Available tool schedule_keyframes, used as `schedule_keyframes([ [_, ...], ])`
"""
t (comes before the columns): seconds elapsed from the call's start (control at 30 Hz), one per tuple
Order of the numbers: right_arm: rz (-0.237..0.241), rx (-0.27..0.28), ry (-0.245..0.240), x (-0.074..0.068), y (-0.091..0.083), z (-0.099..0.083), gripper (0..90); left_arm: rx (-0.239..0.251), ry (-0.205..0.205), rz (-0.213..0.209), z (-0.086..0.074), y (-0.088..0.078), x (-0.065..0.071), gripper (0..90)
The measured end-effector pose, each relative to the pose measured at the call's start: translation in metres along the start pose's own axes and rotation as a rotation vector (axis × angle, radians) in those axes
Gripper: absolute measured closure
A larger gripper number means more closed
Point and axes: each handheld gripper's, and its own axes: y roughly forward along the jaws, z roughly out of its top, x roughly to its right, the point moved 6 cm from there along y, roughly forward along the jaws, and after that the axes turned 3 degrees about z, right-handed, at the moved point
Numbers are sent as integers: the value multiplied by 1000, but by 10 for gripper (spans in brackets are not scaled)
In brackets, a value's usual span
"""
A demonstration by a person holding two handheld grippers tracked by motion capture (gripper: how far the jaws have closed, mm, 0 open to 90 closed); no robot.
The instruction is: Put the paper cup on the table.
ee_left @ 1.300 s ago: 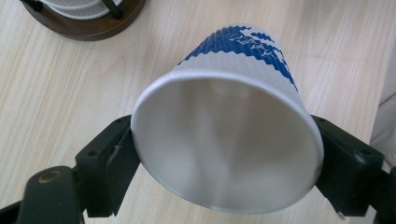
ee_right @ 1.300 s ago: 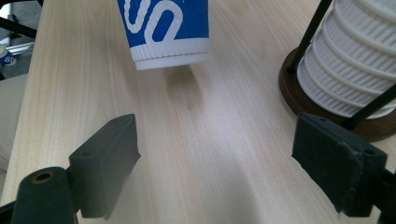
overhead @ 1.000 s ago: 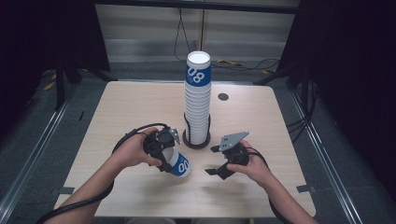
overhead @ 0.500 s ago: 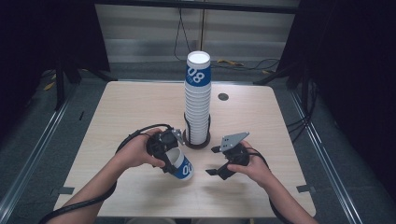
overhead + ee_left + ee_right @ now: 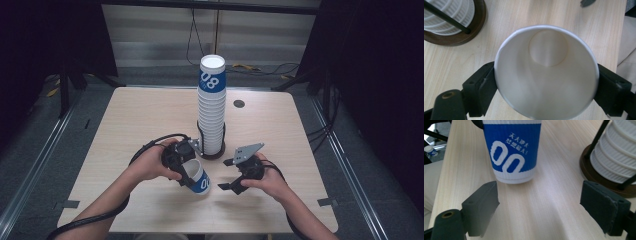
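A person's left hand-held gripper [image 5: 192, 175] pinches a single paper cup [image 5: 200, 179] near its rim, both black jaws pressed against the cup's sides, with the cup's base tilted toward the right hand-held gripper [image 5: 229, 175]. That one waits just beside the cup with its jaws spread wide and nothing between them; they have just closed slightly. In the right gripper view the cup [image 5: 512, 151] hangs directly ahead of the open jaws, base near the table [image 5: 544, 202].

The risk, on this evidence, lies in the handover. The thin paper wall could buckle under a hard squeeze. If the left jaws let go before the right ones close, the cup would likely drop and roll on the smooth wood. A wide swing could also knock the tall stack of cups [image 5: 212, 107] standing just beyond both grippers.

The cup is a tapered cone with a ribbed blue sleeve, white lettering and a plain white interior [image 5: 546, 72]. The stack sits in a round dark wooden holder [image 5: 210, 152] with thin black uprights. The table is pale, matte and fine-grained.
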Motion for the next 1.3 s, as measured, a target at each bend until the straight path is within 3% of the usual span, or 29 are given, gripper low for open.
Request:
schedule_keyframes([
  [0.1, 16, 11, 9, -3, 5, 1, 155, 10, 17, 3, 3, 0, -1, 155],
  [0.13, 25, 15, 10, -4, 7, 2, 166, 17, 0, 2, 4, 0, 1, 155],
  [0.27, 38, 16, -1, -8, 16, 4, 207, 27, -1, 0, 7, 1, 3, 157],
  [0.3, 45, 17, 1, -9, 18, 5, 212, 19, 26, -2, 7, 1, 2, 157],
  [0.33, 49, 14, 0, -10, 21, 5, 213, 26, 9, 2, 8, 1, 4, 158],
  [0.4, 56, 10, -9, -12, 25, 6, 232, 16, 30, 4, 8, 1, 3, 158],
  [0.53, 59, 8, -23, -14, 31, 8, 278, 45, 2, -6, 9, 3, 5, 158],
  [0.6, 66, 6, -22, -15, 34, 8, 279, 51, 8, -6, 9, 2, 4, 159],
  [0.73, 89, 13, -10, -18, 40, 6, 249, 62, -17, -8, 10, 3, 5, 160],
  [0.77, 100, 16, -2, -19, 43, 6, 241, 55, 8, -7, 10, 3, 4, 161],
  [0.9, 96, 25, 5, -20, 51, 7, 246, 66, 15, -9, 12, 4, 5, 163],
  [1.13, 57, 12, -38, -20, 53, 9, 281, 76, 17, 7, 12, 3, 5, 164],
  [1.3, 47, 21, -53, -19, 53, 6, 287, 109, -2, 0, 16, 2, 8, 162],
])
